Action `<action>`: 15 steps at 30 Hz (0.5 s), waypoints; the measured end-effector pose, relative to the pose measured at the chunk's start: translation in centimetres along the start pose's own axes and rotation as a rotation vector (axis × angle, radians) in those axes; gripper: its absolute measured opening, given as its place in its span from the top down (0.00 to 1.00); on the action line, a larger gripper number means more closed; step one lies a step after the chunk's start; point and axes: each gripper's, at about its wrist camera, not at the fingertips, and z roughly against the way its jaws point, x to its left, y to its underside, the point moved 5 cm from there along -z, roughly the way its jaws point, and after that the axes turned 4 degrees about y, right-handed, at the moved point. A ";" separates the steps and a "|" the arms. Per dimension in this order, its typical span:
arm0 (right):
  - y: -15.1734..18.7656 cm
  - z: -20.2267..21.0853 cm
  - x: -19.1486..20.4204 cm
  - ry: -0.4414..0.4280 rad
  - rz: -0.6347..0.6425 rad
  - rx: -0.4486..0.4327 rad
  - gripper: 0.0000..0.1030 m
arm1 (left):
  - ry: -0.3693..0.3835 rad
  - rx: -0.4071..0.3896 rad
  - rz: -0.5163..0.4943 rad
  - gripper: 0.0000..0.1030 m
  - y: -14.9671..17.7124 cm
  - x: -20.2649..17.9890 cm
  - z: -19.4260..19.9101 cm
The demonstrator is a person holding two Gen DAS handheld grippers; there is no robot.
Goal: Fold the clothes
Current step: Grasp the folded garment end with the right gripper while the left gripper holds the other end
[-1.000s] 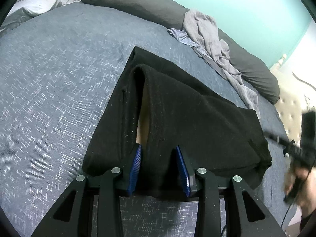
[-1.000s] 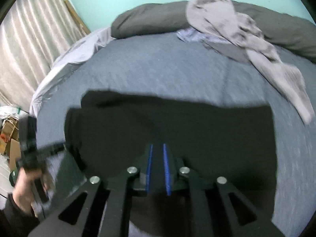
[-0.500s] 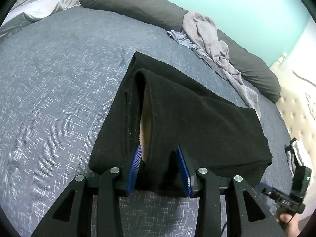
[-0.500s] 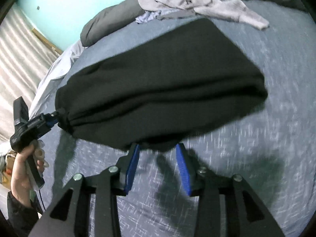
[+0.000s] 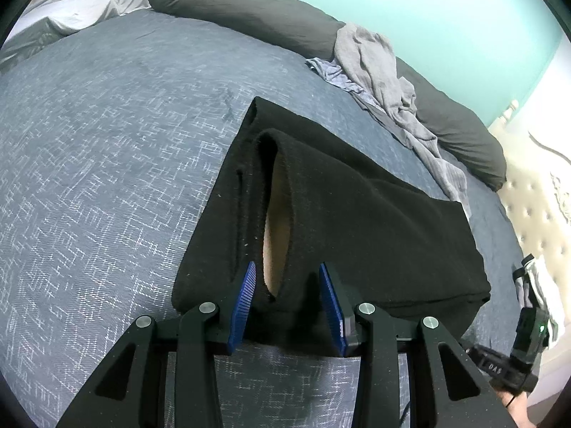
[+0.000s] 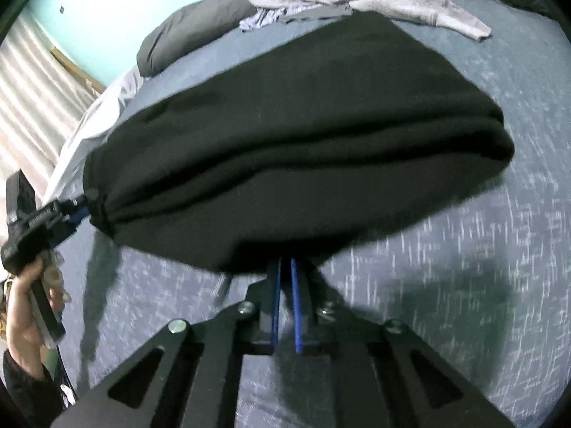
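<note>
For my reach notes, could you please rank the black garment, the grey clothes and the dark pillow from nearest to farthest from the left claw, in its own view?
1. Black garment, between the left claw's pads.
2. Grey clothes, beyond, right.
3. Dark pillow, along the far wall.

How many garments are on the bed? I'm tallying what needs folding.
3 visible: a black garment near the front, a grey garment and a bluish garment heaped by the pillows. More may be hidden underneath.
</note>
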 end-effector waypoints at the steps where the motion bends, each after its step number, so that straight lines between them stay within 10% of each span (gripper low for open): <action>1: 0.3 0.1 -0.3 0.001 -0.009 0.007 0.95 | -0.001 -0.001 0.002 0.61 0.0 0.1 0.0; 15: -6.8 5.5 1.9 -0.018 0.019 -0.199 0.95 | -0.022 -0.035 0.064 0.52 -0.7 2.8 1.4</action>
